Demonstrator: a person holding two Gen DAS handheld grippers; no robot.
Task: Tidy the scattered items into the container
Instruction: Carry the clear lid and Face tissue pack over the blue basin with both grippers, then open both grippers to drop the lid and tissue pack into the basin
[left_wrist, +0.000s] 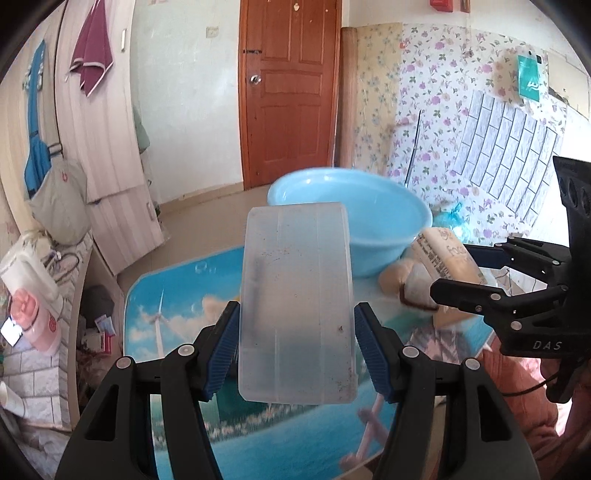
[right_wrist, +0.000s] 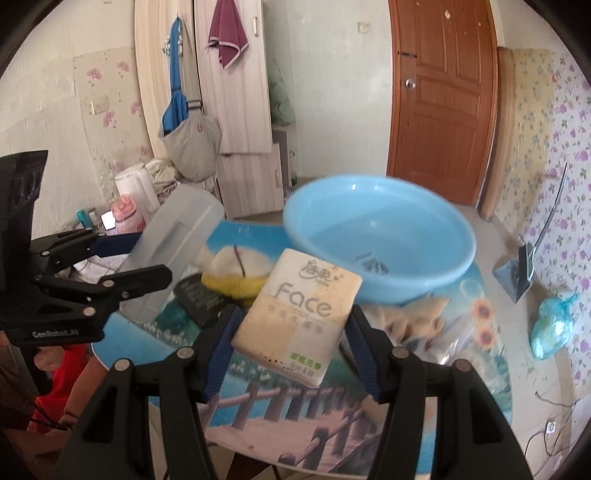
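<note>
1. The left gripper pinches a frosted plastic box between its blue pads.
2. Ahead of both grippers' fingers sits the blue basin.
3. The right gripper clamps a tissue pack, fingertips just short of the basin.

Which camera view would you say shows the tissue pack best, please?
The right wrist view: the tissue pack faces the camera between the right gripper fingers, with its "Face" label readable. The left wrist view shows the pack only at an angle, partly hidden behind that gripper.
</note>
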